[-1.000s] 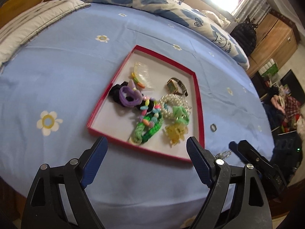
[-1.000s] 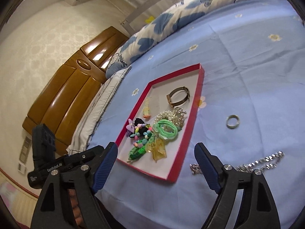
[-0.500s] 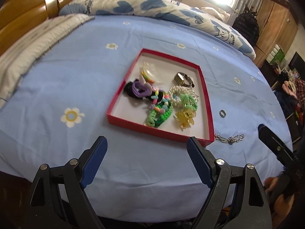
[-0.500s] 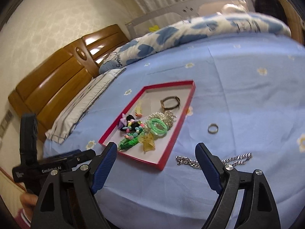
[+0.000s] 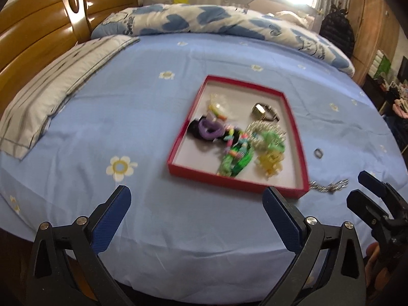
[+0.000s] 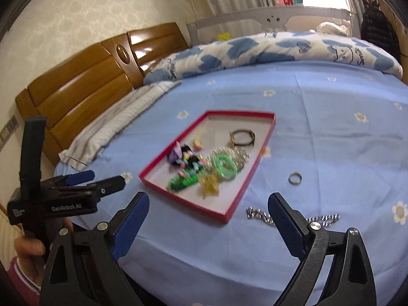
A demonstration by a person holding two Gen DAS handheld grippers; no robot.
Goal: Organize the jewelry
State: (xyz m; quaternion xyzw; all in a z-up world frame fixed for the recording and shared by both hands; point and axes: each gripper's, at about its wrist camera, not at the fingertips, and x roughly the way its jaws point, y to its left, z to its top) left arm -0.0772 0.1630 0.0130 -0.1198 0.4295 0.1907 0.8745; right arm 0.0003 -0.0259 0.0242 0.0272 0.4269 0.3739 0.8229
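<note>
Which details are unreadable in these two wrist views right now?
- Tangled pile in the red tray: motion blur in both views, so single pieces don't separate.
- Silver chain: its middle is hidden behind a right gripper finger in the right view.
- Ring on the sheet: too small for detail.

White lettering "GenRobot.AI" stands on the side of the black plastic left gripper (image 6: 84, 181), seen in the right wrist view; a smaller white mark beside it is too small to read. The blue-and-white patterned quilt (image 6: 293, 48) carries dark script, partly legible as "Smil…" (image 5: 126, 26); the rest is folded or blurred.
</note>
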